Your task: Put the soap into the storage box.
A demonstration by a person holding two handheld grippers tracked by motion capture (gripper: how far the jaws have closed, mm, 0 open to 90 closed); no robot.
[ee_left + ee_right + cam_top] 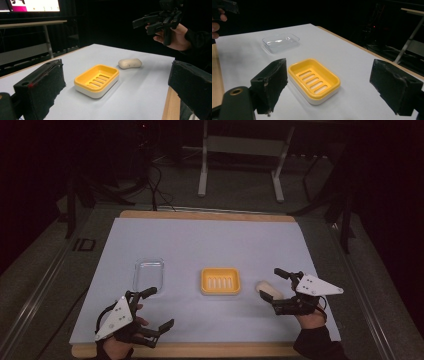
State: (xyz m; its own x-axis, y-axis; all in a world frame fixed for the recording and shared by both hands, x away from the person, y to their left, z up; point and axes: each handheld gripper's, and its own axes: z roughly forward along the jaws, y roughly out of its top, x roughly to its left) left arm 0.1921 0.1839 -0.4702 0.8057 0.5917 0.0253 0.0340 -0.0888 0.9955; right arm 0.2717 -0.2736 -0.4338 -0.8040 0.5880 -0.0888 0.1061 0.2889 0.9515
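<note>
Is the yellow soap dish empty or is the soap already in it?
Empty. The soap dish shows only its bare slotted tray, and the soap lies on the table beside it, apart.

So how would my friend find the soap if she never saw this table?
Start at the pale blue mat on the table, then find the yellow soap dish in its middle. The soap lies just right of it, beside the right gripper: a small cream rounded bar, unlike the clear tray at the left.

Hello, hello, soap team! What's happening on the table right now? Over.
Left gripper open, right gripper open, both empty. Soap bar lies beside yellow soap dish, untouched. Clear lid apart. Nothing blocking.
</note>
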